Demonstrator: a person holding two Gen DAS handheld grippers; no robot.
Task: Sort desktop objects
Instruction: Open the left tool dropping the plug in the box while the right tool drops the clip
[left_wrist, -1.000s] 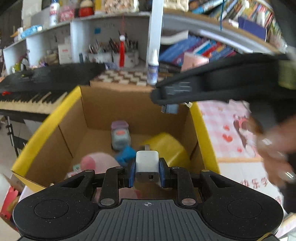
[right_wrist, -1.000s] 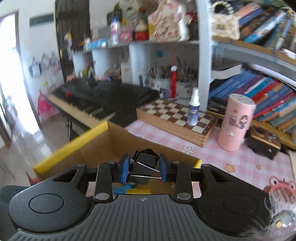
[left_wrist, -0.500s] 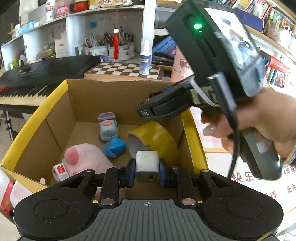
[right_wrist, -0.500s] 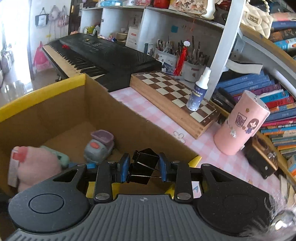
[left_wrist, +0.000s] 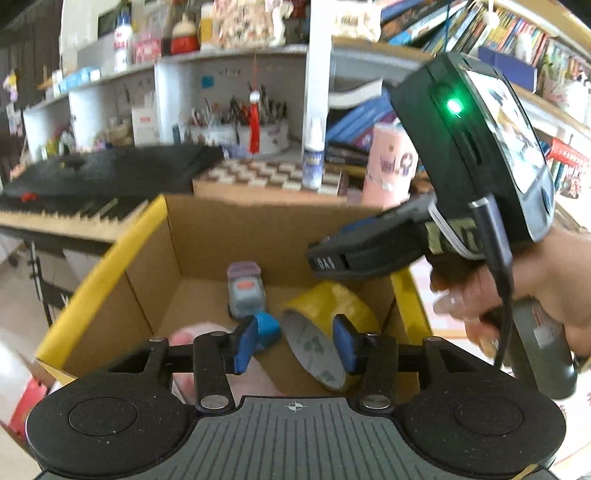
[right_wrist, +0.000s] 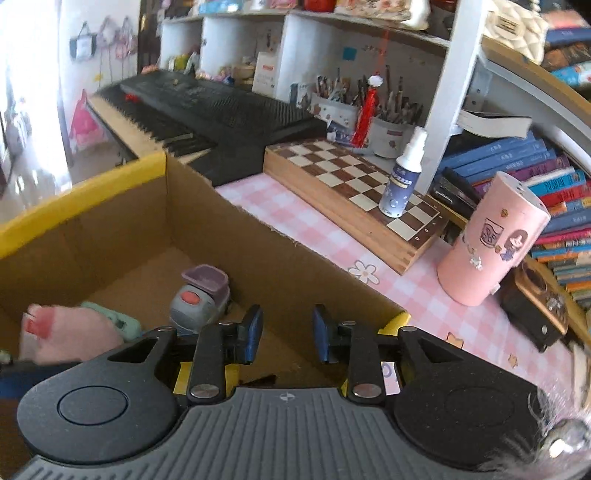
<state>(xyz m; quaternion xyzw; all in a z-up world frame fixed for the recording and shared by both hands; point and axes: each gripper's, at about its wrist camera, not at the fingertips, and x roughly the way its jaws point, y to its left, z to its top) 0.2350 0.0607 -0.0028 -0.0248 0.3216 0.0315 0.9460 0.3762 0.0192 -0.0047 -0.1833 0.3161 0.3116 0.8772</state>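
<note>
The cardboard box (left_wrist: 103, 273) with the yellow rim stands open against the pink checked worktop (right_wrist: 295, 218). On its floor the yellow tape roll (left_wrist: 332, 317) lies tipped against the right wall. Its axis slants toward the camera and its open core faces down and left. Beside it the grey and purple gadget (left_wrist: 245, 291) lies lengthwise, its long axis running toward the far wall with the purple end farthest. A blue thing (left_wrist: 267, 328) sits just in front of it, and a pink plush (right_wrist: 66, 336) is at the near left.

The left tongs (left_wrist: 293, 343) point down into the box from the near side. Their jaws have just been opening and now stand released, with nothing between the blue pads. The right tongs (left_wrist: 328, 263) reach in over the right wall, nose angled down and left, with a hand (left_wrist: 517, 295) wrapped round the grip. In their own view the right tongs (right_wrist: 288, 338) are parted and hold nothing.

A second ago the left tongs were clenched on a white charger and the right on a black binder clip. Neither thing is between the pads now, and I cannot make out where either one lies. The right tongs were level across the far rim then and have since tilted lower over the box.
</note>
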